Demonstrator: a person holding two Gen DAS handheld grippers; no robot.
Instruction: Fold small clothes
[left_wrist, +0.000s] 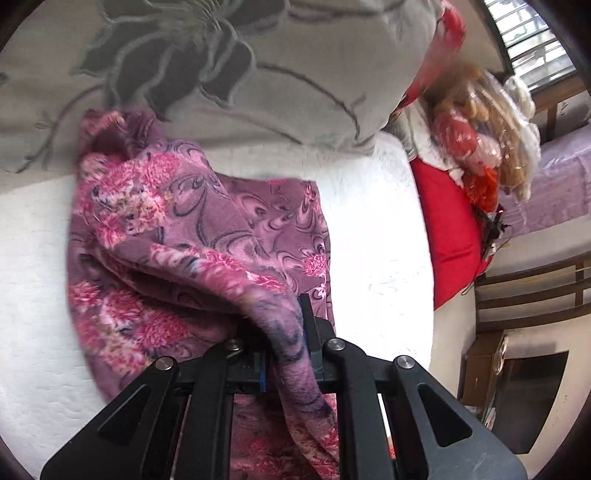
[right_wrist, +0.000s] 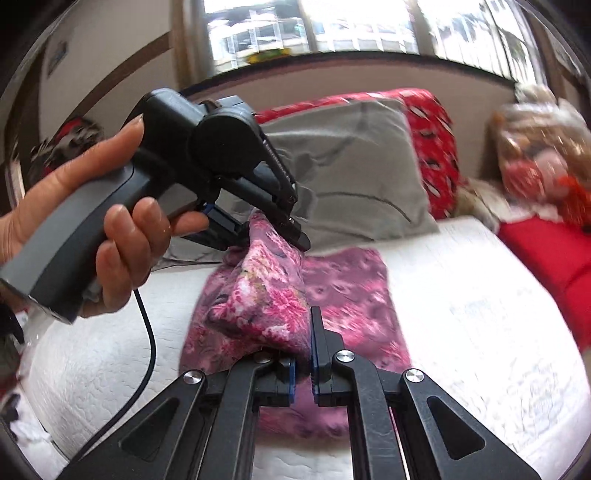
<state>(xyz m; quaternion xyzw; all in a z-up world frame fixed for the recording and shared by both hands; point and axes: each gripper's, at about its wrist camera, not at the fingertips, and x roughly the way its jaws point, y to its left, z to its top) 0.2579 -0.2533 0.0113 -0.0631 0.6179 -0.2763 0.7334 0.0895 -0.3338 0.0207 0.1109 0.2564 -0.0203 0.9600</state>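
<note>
A pink and purple floral cloth (left_wrist: 177, 229) lies on the white mattress (left_wrist: 29, 258). My left gripper (left_wrist: 286, 332) is shut on a bunched fold of the cloth and holds it up off the bed. In the right wrist view the same cloth (right_wrist: 347, 288) is lifted at two places. My right gripper (right_wrist: 303, 354) is shut on its near edge. The left gripper (right_wrist: 273, 229), held in a hand, pinches the far corner above the mattress (right_wrist: 480, 332). The lower part of the cloth lies flat.
A grey flowered pillow (left_wrist: 221, 74) lies at the head of the bed, also in the right wrist view (right_wrist: 354, 166). A red cushion (left_wrist: 447, 229) and plastic-wrapped toys (left_wrist: 487, 136) sit at the right. A window (right_wrist: 314, 26) and wall are behind.
</note>
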